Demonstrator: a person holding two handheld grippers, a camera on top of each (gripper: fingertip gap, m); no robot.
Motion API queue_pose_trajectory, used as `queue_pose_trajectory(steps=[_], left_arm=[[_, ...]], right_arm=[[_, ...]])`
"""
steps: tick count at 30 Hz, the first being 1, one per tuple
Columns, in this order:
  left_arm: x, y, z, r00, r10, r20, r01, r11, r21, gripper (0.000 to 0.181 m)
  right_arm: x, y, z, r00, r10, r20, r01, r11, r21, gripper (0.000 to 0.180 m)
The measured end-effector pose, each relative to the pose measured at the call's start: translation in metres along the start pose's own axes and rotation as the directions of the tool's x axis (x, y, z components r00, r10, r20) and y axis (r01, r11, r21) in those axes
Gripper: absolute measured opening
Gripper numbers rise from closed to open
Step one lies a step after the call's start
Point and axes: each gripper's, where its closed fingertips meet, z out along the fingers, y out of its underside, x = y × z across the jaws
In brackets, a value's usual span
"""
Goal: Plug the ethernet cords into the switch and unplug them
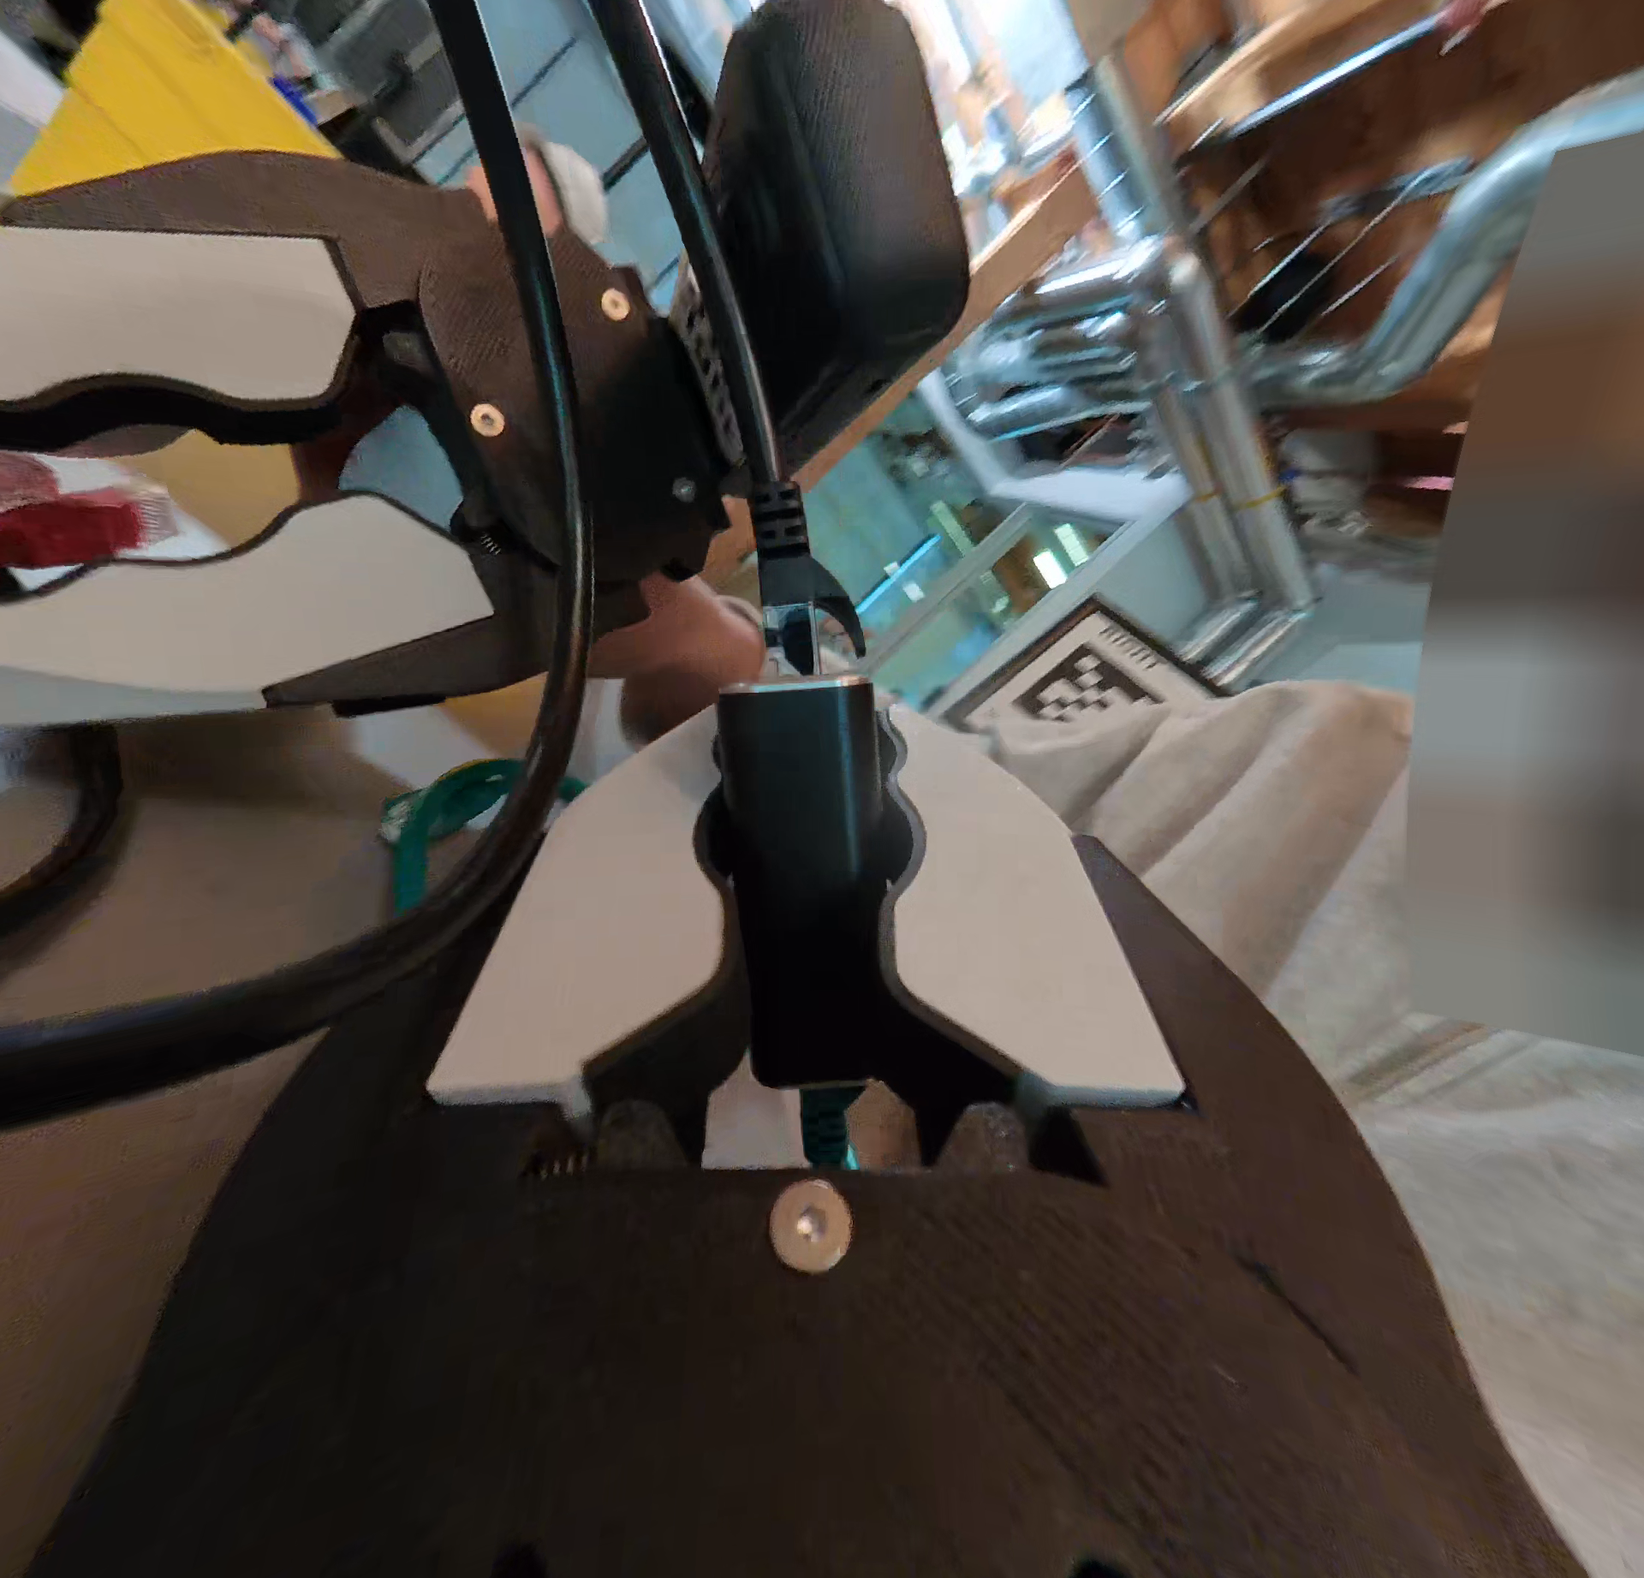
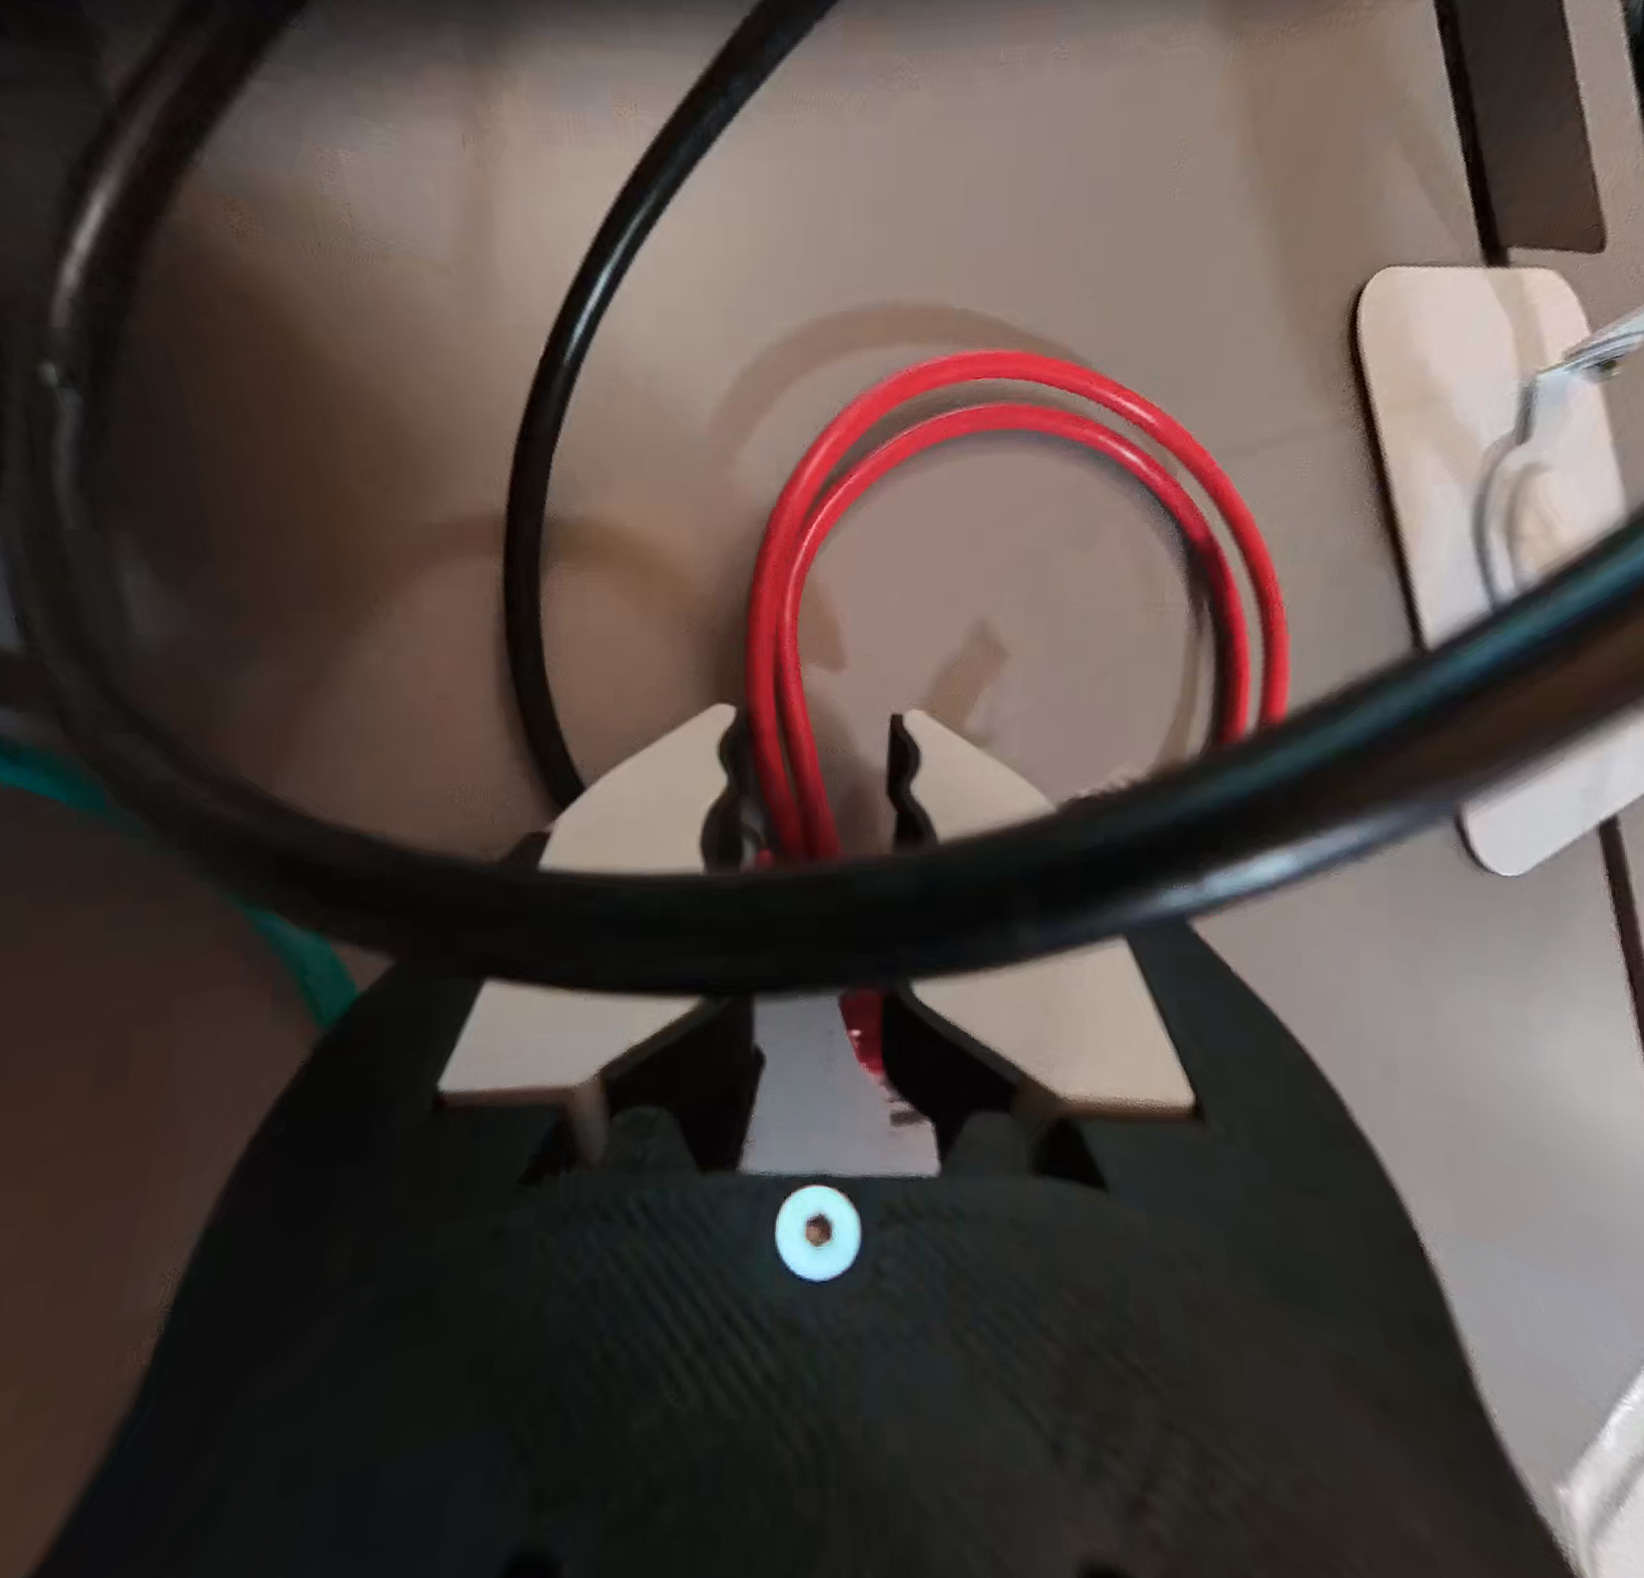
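Observation:
My left gripper (image 1: 803, 735) is shut on a small black box, the switch (image 1: 801, 859), held upright between its white fingers (image 1: 605, 913). A black ethernet plug (image 1: 790, 575) meets the switch's top end with its clear tip; how deep it sits I cannot tell. A green cord (image 1: 823, 1126) leaves the switch's bottom end. The right gripper's white fingers (image 1: 178, 308) reach left, apart. In the right wrist view my right gripper (image 2: 814, 770) is open, with a looped red cord (image 2: 1023, 397) running between its fingers, close to the left one.
A thick black cable (image 2: 801, 935) crosses in front of the right gripper, and a thinner black cord (image 2: 569, 468) loops on the brown table (image 2: 356, 379). A wooden tag with a metal clip (image 2: 1441, 468) lies at right. Beige cloth (image 1: 1245, 824), a checkered marker card (image 1: 1085, 681), yellow bin (image 1: 151, 85).

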Motion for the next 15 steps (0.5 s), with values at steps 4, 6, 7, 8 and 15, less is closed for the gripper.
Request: queue_pose_trajectory(steps=[4,6,7,8,15], left_arm=[[-0.007,0.006,0.004,0.989,0.082,0.120,-0.077,0.996,-0.044,0.026],[-0.010,0.006,0.005,0.969,0.156,0.190,-0.144,0.987,-0.072,0.026],[-0.013,0.007,0.004,0.948,0.211,0.238,-0.191,0.976,-0.106,0.027],[-0.015,0.008,0.002,0.920,0.271,0.283,-0.237,0.960,-0.148,0.027],[-0.017,0.004,-0.005,0.918,0.272,0.290,-0.238,0.960,-0.146,0.027]], right_arm=[[0.011,0.003,-0.002,0.997,0.011,-0.070,-0.009,1.000,0.021,0.011],[0.019,0.001,-0.007,0.994,0.068,-0.090,-0.058,0.993,0.108,0.011],[0.024,-0.002,-0.013,0.989,0.125,-0.082,-0.110,0.980,0.166,0.011],[0.030,-0.006,-0.019,0.980,0.188,-0.067,-0.169,0.961,0.220,0.011],[0.057,0.002,-0.049,0.957,0.176,-0.230,-0.147,0.980,0.137,0.010]])
